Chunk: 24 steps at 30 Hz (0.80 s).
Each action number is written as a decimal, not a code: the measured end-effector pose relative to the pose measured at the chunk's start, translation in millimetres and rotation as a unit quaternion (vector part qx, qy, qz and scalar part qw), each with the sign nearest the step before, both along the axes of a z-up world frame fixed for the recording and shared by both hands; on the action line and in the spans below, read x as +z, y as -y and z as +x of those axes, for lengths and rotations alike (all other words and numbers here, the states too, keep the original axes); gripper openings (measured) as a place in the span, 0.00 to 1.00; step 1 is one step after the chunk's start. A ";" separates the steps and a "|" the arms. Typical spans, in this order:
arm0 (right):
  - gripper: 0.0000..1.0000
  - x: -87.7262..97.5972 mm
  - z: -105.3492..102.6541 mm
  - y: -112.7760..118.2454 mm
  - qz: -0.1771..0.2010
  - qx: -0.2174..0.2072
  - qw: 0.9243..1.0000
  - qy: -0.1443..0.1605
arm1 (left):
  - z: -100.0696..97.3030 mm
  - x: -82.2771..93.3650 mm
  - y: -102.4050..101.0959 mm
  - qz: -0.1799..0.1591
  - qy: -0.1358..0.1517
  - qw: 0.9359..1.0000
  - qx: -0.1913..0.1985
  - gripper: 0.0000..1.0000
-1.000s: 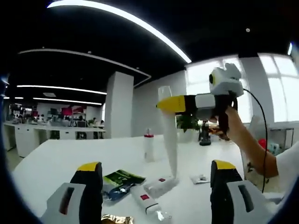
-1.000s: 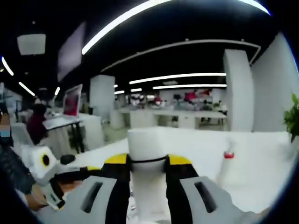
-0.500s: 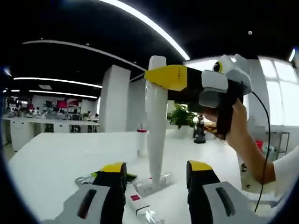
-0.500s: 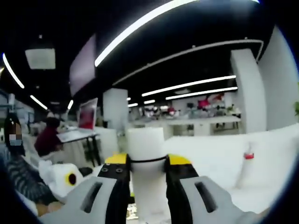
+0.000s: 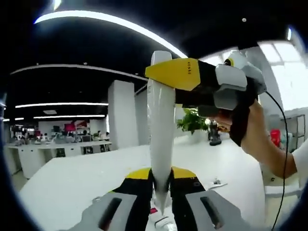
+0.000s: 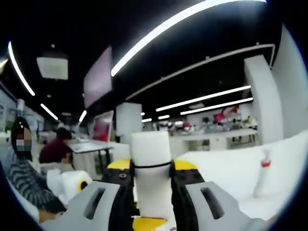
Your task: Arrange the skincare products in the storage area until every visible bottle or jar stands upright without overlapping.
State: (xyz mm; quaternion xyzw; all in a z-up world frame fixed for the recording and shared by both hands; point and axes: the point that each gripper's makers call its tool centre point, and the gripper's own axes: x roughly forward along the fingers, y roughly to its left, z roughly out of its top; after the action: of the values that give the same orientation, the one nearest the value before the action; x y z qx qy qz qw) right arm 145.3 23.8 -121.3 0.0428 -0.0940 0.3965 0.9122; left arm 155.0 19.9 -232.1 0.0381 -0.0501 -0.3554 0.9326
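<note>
I've got the white tube [image 5: 160,130] mid-frame, held off the table [image 5: 72,178]: R gripper [image 5: 166,74] pinches its top, L gripper [image 5: 161,180] clamps the tapered lower end, prob. to steady it for standing upright.

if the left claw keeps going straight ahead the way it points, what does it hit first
The white tube itself: its narrow lower end already sits between the left claw's jaws, with the right claw gripping it higher up. Beyond it, likely the white table, though depth is unclear.
</note>
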 end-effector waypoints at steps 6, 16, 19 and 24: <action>0.28 0.5 -11.2 11.9 0.003 0.018 1.000 0.016 | 2.2 4.9 -6.8 0.079 0.043 0.995 0.053 0.09; 0.33 -1.8 -8.5 30.0 -0.005 0.011 0.996 0.092 | 14.9 16.1 -26.1 0.210 0.130 0.955 0.162 0.08; 0.34 -16.6 1.3 42.5 -0.038 -0.034 0.989 0.136 | 33.2 24.5 -44.9 0.298 0.194 0.909 0.218 0.08; 0.33 -26.4 12.5 64.6 -0.063 -0.093 0.975 0.191 | 53.5 26.5 -60.0 0.312 0.198 0.898 0.239 0.08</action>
State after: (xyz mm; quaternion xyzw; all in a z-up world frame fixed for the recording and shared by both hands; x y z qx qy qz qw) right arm 157.8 -40.8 -147.7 -0.1002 -0.2446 0.3158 0.9113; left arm 208.5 79.9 -205.7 0.4074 -0.1093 -0.1045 0.9006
